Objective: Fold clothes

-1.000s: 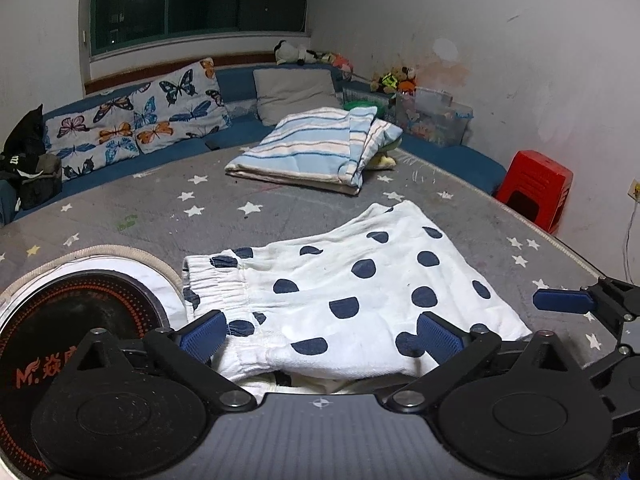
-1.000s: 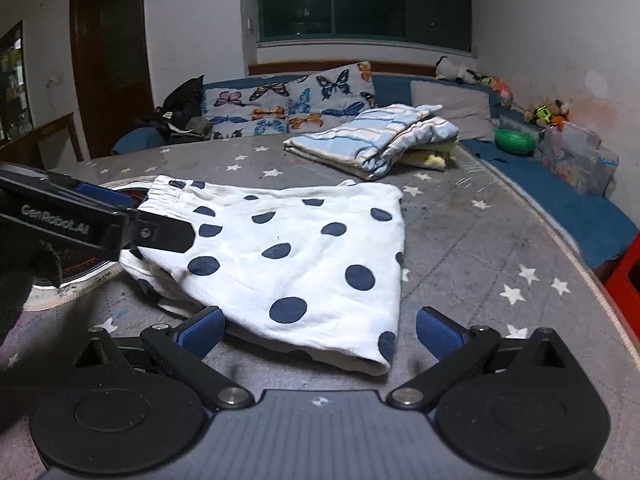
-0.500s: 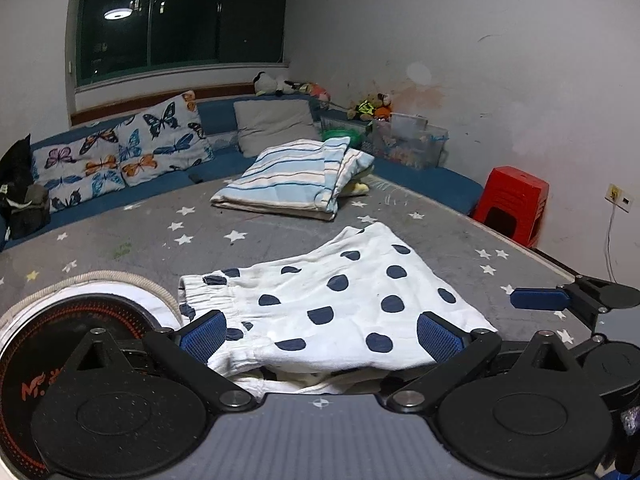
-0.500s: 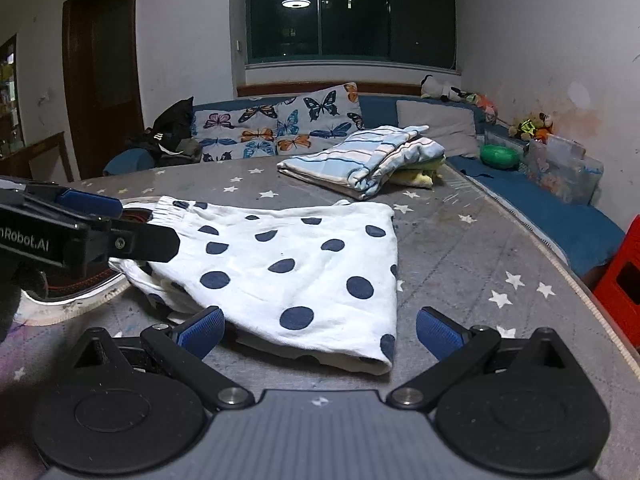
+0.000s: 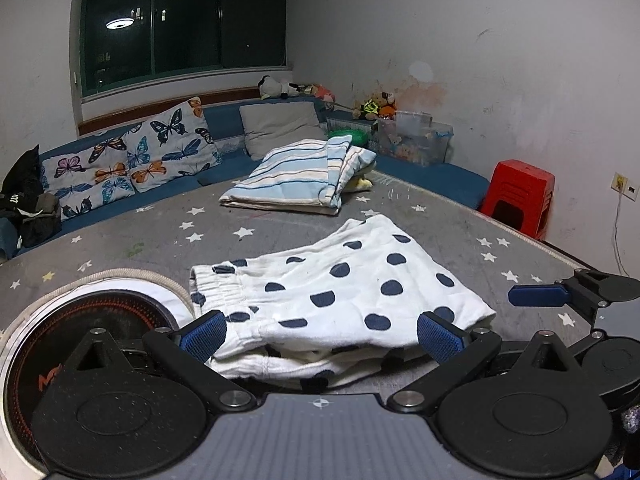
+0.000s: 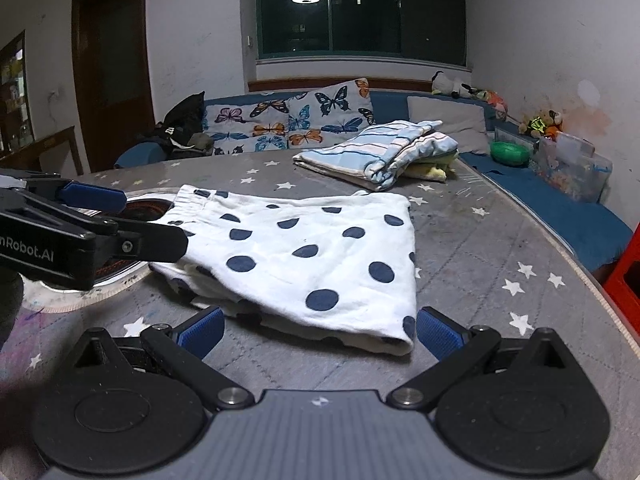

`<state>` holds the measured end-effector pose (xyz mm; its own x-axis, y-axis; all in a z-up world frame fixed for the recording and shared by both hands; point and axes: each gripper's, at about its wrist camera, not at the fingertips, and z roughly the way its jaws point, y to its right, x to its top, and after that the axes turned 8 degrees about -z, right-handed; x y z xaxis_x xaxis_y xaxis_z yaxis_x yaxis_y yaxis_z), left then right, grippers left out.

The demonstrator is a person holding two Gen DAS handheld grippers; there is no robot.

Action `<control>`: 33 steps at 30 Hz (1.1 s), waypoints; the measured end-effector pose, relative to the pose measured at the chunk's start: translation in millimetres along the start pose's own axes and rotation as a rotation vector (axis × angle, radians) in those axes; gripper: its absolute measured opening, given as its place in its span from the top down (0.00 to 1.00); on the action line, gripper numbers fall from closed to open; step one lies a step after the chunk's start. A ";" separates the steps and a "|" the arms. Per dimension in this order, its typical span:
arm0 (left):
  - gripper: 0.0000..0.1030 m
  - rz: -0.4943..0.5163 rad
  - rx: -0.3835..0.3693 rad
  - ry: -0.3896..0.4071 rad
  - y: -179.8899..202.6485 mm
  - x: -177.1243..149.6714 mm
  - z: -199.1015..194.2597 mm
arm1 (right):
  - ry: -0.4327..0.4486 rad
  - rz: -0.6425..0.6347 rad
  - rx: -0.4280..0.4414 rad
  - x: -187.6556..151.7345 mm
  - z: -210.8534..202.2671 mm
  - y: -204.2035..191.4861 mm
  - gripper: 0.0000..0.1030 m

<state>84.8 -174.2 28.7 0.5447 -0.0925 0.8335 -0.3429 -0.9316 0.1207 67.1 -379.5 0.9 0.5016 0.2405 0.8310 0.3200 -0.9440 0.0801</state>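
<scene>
Shorts (image 5: 340, 292) lie folded flat near striped stack (image 5: 296, 176). Left gripper (image 5: 320, 330) and right gripper (image 6: 318, 330) both agape, empty, probably lining up the near edge.

Bare surface (image 6: 480, 248) lies right of the polka-dot shorts (image 6: 312, 248). The round cooktop (image 5: 80, 328) touches their waistband side. Beyond them, well apart, a striped folded pile (image 5: 296, 180) blocks the far edge.

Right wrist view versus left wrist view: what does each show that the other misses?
Only the right wrist view shows the brown door. Only the left wrist view shows the wall socket. Both show the polka-dot shorts lying flat on the star-print table, the folded striped garment, the butterfly pillows and both open claws.
</scene>
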 end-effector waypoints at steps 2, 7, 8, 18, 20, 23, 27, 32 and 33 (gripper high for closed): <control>0.00 0.002 0.002 -0.004 0.7 -2.0 -1.5 | -0.001 -0.007 0.006 -0.1 -1.0 -3.0 0.00; 0.00 0.007 0.016 -0.012 0.4 -5.6 -4.0 | -0.004 -0.009 0.003 -0.7 -2.0 -8.9 0.00; 0.00 0.007 0.019 -0.014 -0.1 -6.2 -4.7 | -0.003 -0.009 0.002 -0.9 -2.3 -9.5 0.00; 0.00 0.007 0.034 -0.018 -4.5 -13.3 -13.1 | -0.007 0.005 -0.016 -5.4 -5.6 -16.0 0.00; 0.00 0.008 0.035 -0.019 -5.0 -15.2 -15.1 | -0.009 0.006 -0.015 -6.4 -6.1 -17.2 0.00; 0.00 0.012 0.041 -0.025 -5.7 -17.8 -16.5 | -0.011 0.001 -0.015 -7.7 -7.1 -20.2 0.00; 0.00 0.013 0.049 -0.030 -7.5 -20.6 -18.7 | -0.008 0.000 -0.014 -7.4 -9.5 -23.4 0.00; 0.00 0.008 0.054 -0.033 -10.5 -24.2 -21.7 | -0.003 0.001 -0.021 -7.4 -12.0 -28.6 0.00; 0.00 0.008 0.055 -0.034 -11.2 -24.8 -22.3 | -0.003 0.003 -0.020 -7.6 -11.9 -29.4 0.00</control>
<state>58.0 -153.6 18.7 0.5679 -0.1105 0.8156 -0.3050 -0.9486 0.0839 44.4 -356.2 -1.2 0.5054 0.2380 0.8294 0.3020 -0.9492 0.0883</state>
